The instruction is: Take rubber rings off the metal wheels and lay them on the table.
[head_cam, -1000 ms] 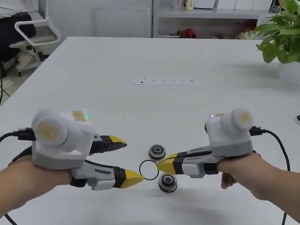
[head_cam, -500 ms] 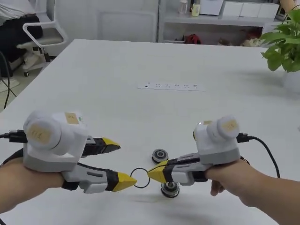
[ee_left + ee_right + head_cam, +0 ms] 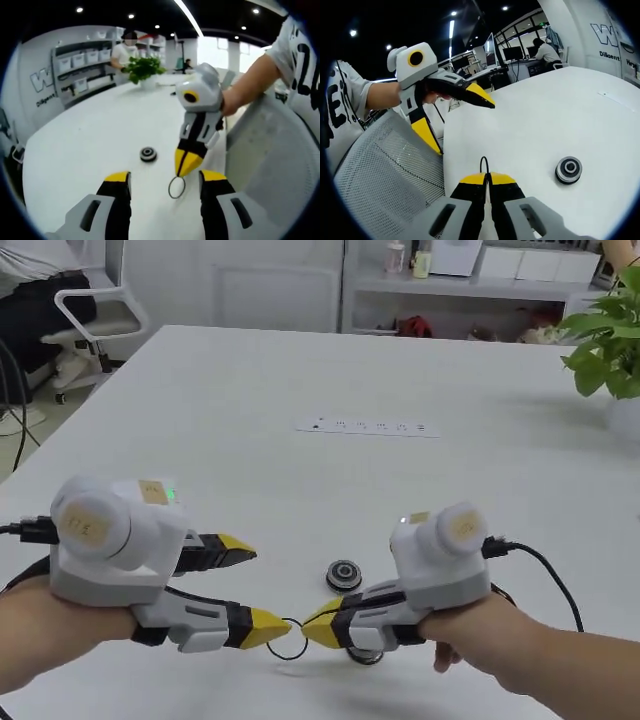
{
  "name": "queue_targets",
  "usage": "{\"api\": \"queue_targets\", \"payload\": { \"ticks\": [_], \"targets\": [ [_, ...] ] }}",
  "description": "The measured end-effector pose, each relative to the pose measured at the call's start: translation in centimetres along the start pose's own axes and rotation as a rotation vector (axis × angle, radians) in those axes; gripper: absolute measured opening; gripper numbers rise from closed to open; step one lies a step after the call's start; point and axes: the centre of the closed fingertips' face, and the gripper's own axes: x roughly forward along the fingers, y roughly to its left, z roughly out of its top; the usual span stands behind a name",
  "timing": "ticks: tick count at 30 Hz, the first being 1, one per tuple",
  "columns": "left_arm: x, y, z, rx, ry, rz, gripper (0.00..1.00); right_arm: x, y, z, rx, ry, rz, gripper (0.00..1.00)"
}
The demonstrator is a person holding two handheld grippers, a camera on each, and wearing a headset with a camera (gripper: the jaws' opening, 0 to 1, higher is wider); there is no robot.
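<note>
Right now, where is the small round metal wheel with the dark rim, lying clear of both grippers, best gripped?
Probably across its outer rim, from above: the small round metal wheel lies flat, a low disc, so its round edge gives the jaws two opposite sides.

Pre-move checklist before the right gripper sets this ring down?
1. Grip: right gripper shut on the rubber ring: ok.
2. Other side: left gripper open, jaws either side of the ring without touching it: ok.
3. Ring clear of the far metal wheel: ok.
4. Bare table below the ring: ok.
5. Ring touching the table: cannot tell.
</note>
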Motion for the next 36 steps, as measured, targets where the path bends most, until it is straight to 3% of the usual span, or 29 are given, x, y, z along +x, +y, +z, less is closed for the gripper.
{"api": "queue_targets", "payload": {
  "ticks": [15,36],
  "targets": [
    [0.1,-0.1,-0.3,-0.004,0.005,-0.001,0.55,-0.2,-0.5,-0.9,-0.065,0.037,-0.027,0.06],
    [0.3,-0.2,-0.4,-0.005,0.015,-0.007,0.55,-2.0,-1.1,-0.6,-0.064,0.015,-0.045,0.12]
  ]
}}
